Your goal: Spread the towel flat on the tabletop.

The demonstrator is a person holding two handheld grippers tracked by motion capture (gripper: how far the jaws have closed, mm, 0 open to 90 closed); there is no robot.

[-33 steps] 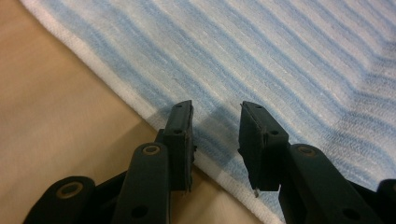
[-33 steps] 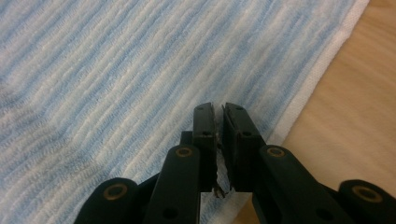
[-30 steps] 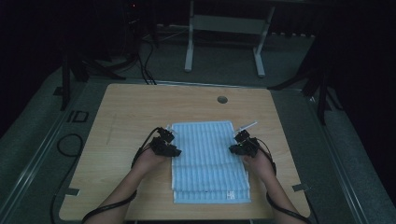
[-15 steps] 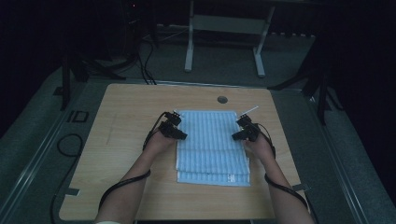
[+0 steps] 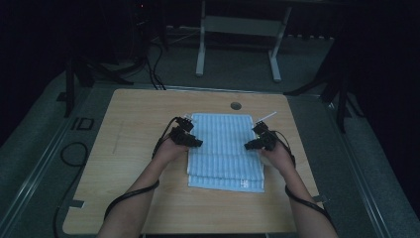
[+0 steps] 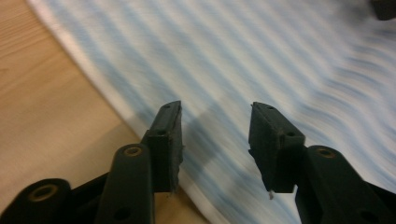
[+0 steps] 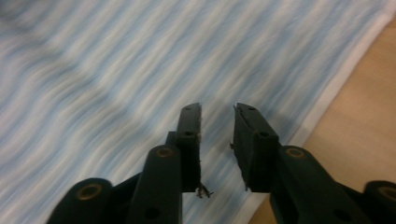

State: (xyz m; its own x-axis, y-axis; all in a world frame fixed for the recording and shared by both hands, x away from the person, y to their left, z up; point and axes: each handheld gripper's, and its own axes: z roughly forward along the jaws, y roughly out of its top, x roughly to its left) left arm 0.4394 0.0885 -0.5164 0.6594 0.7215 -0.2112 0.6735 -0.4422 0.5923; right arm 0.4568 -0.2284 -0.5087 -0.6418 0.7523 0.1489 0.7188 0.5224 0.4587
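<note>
The wooden tabletop (image 5: 148,119) carries a folded blue-and-white striped towel (image 5: 223,148) at its middle. The left tongs (image 5: 190,140) hang over the towel's left edge and the right tongs (image 5: 253,142) over its right edge; both have just been opening, nothing between them.

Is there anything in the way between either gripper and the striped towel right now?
Nothing visible. The left gripper and right gripper sit over the side edges of the striped towel, jaws just opening with empty gaps, only cloth beneath them.
</note>
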